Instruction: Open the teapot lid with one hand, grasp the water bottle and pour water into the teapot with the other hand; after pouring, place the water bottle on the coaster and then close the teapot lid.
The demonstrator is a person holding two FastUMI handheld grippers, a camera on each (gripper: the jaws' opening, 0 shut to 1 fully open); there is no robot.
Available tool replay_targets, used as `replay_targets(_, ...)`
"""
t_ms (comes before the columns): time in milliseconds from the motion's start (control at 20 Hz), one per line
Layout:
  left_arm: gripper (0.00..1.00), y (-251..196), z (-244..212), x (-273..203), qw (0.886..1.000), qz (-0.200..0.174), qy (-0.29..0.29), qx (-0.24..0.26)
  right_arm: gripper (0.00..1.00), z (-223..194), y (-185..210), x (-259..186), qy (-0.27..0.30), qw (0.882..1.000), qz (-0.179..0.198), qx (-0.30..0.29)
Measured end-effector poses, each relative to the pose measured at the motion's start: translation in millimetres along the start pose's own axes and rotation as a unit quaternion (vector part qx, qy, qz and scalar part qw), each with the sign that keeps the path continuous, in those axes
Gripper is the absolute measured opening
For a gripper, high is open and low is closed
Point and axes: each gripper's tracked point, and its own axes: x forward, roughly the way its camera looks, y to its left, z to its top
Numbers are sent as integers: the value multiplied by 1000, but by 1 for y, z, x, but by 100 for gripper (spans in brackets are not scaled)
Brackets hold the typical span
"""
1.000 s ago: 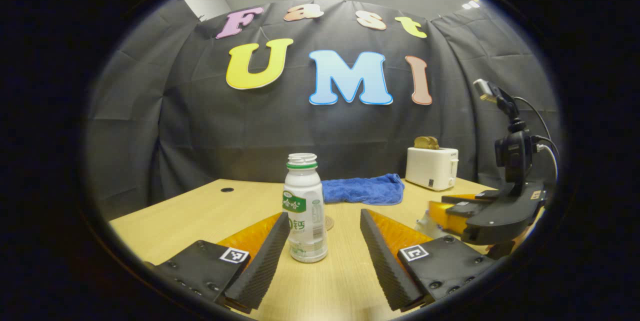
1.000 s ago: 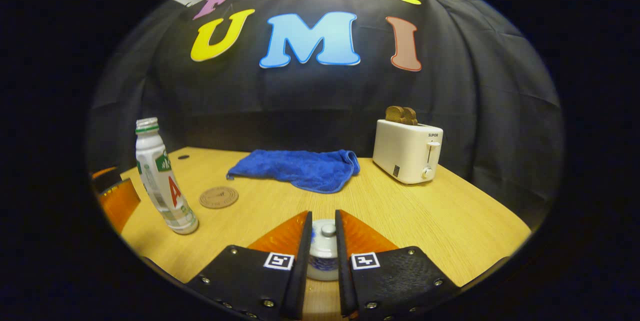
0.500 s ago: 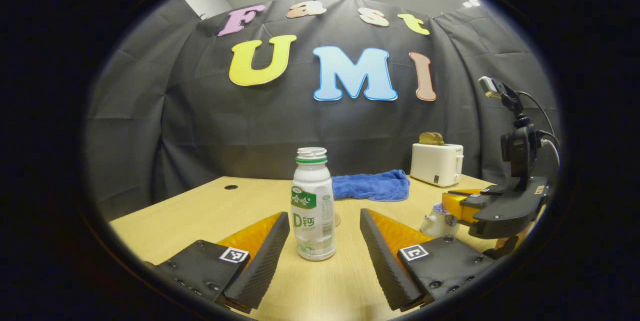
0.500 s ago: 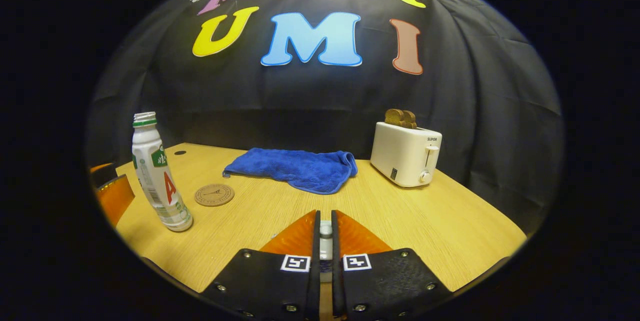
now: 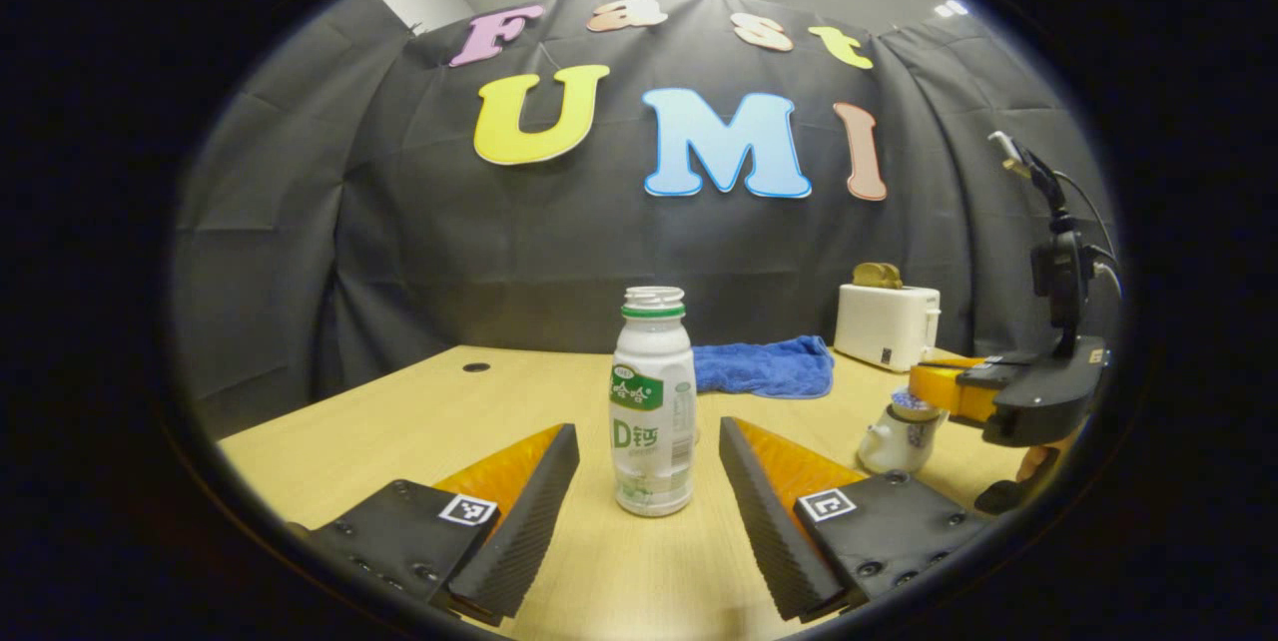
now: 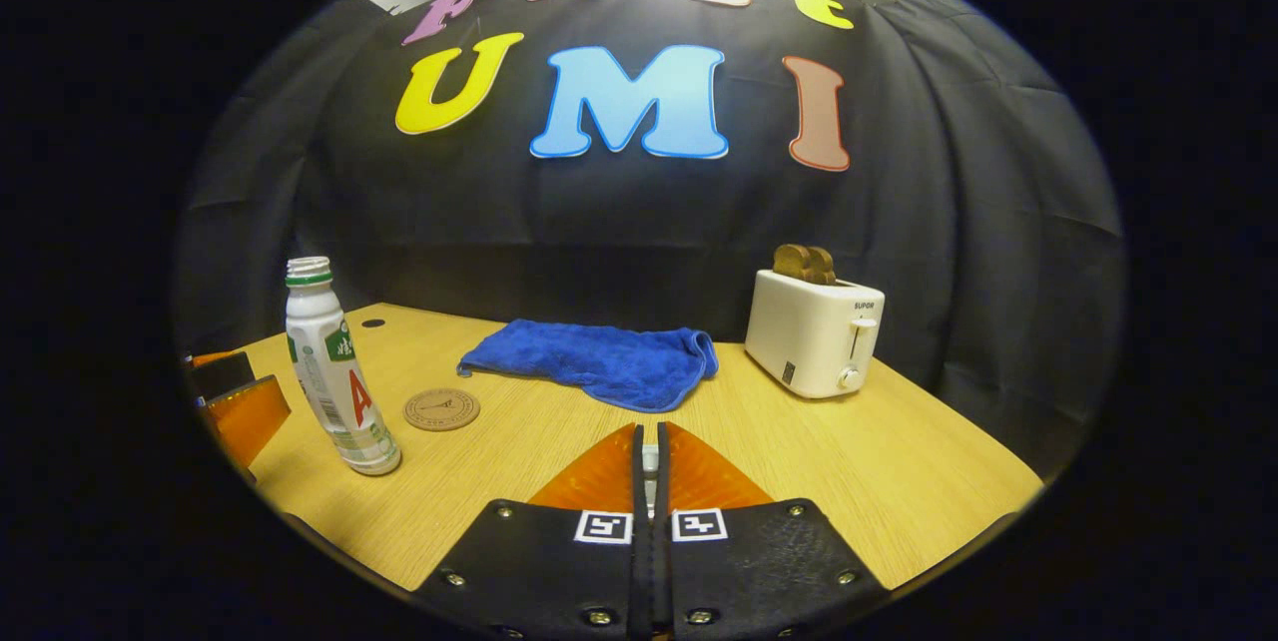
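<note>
Left gripper [image 5: 647, 481] I hold wide open, the uncapped water bottle [image 5: 654, 403] upright on the worktop [image 5: 399, 416] between its fingers, untouched. Right gripper [image 6: 649, 456] is clamped on the teapot lid [image 6: 650, 460], just above the teapot [image 5: 896, 434]. Farther off I see the coaster [image 6: 441, 409], blue towel [image 6: 599, 361] and toaster [image 6: 814, 331].

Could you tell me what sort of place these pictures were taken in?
Probably a staged recording booth made to look like a kitchen: a wooden table backed by black cloth, set with a toaster, a blue towel and a small teapot.
</note>
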Motion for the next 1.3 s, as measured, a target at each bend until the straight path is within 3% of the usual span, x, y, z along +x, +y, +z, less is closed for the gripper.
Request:
replay_targets(350, 100, 5, -10, 4, 1000, 4, 13, 2, 0, 41, -55, 4, -66, 996, -52, 4)
replay_targets(750, 100, 1, -14, 31, 1000, 10, 15, 26, 0, 38, -106, 16, -82, 992, -93, 25)
replay_targets(800, 100, 3, -15, 35, 999, 14, 16, 30, 0, 37, -109, 18, -83, 992, -95, 25)
replay_targets(850, 94, 4, -18, 39, 999, 19, 18, 31, 0, 36, -112, 19, -84, 991, -97, 26)
replay_targets(1100, 94, -7, -24, 54, 1000, -3, 25, 6, 0, 21, -119, 22, -75, 992, -94, 40)
replay_targets(1300, 94, -7, -29, 65, 999, 1, 32, 24, 0, 17, -121, 21, -71, 992, -92, 47)
